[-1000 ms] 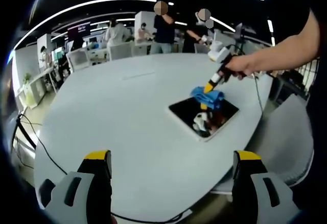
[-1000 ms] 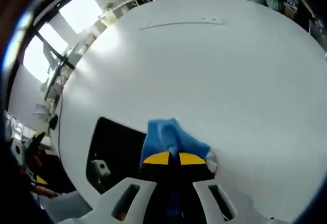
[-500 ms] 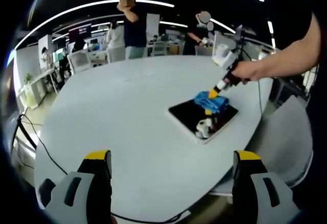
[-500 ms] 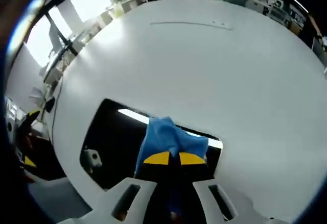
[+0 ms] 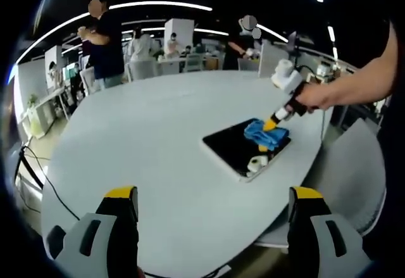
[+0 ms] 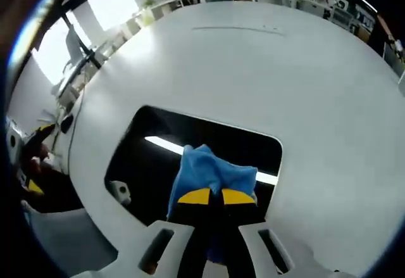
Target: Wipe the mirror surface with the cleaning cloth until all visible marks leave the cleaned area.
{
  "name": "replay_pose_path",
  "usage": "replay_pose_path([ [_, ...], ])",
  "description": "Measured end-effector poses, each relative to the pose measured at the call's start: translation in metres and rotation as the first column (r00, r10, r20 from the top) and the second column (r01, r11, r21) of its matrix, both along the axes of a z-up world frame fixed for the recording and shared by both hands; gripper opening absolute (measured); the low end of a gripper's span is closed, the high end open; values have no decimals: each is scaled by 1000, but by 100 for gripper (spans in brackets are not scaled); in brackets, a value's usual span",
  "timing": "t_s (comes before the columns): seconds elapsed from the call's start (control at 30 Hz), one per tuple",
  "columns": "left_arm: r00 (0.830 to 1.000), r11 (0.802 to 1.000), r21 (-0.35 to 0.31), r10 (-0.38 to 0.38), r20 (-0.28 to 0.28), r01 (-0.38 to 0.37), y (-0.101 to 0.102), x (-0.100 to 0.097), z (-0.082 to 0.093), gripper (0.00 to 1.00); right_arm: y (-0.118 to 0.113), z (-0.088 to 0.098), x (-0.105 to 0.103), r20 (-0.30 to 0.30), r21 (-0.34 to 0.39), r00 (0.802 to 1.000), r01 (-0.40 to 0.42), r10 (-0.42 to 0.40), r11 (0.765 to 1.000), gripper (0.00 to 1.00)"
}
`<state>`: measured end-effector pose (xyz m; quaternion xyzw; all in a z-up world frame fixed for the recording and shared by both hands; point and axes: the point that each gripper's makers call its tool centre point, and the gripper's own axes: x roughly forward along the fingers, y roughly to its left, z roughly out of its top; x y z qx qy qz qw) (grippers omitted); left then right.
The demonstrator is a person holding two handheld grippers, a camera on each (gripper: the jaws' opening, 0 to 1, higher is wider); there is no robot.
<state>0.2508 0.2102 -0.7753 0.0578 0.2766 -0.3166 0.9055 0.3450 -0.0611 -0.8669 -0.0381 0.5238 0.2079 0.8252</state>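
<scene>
Now right tongs (image 6: 209,196) pinching blue cloth (image 6: 212,170) against mirror (image 6: 158,157); left tongs (image 5: 214,195) spread wide, empty.

A large, rounded white table (image 5: 145,139) carries a flat rectangular mirror with a dark reflecting face (image 5: 235,148), lying near the table's edge. A thin black cable (image 5: 47,183) trails along the rim. A faint straight seam (image 6: 237,30) crosses the far tabletop.

Bare table (image 5: 139,145) w/ mirror (image 5: 231,151) only
</scene>
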Motion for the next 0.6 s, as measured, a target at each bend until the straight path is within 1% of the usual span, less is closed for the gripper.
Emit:
replay_pose_path([
  [0.13,1000,1000,3,-5,2,5,-1,0,0,99,-1,0,-7,-6,11,1000,11,-11,1000,0],
  [0.37,1000,1000,3,-11,3,11,-4,-2,1,99,-1,0,-27,-16,27,1000,12,-12,1000,0],
  [0.6,1000,1000,-1,-11,8,11,-6,-3,2,99,-1,0,-37,-34,38,999,14,-13,999,0],
])
